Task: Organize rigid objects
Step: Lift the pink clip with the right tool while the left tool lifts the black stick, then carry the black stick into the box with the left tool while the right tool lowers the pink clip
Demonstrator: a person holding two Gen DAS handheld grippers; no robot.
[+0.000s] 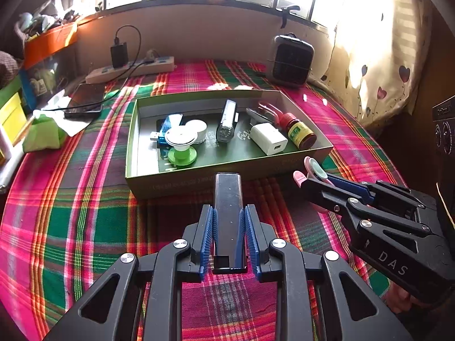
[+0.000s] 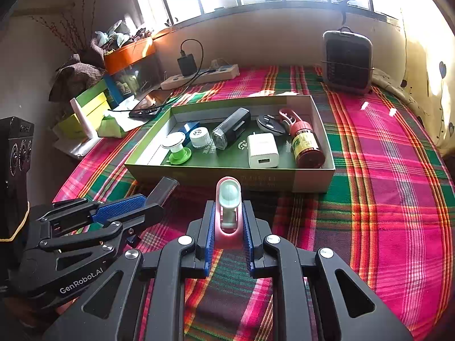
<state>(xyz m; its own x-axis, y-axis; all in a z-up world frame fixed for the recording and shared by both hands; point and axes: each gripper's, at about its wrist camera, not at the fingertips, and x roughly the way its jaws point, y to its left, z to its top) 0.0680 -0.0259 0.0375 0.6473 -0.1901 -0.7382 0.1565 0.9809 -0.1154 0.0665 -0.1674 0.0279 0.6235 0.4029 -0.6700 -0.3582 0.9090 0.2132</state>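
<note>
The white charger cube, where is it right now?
The white charger cube lies inside the green box, near its front wall, between the red-capped bottle to its right and the black flashlight.

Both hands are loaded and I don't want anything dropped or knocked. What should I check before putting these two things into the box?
1. Left gripper holds the black bar between closed jaws: ok.
2. Right gripper holds the pink clip between closed jaws: ok.
3. Both items short of the box, outside its near wall: ok.
4. Free floor in the box near the front left corner, beside the green spool: ok.
5. White charger and red-capped bottle crowd the right end: not ok there.
6. Grip firmness: cannot tell.
</note>
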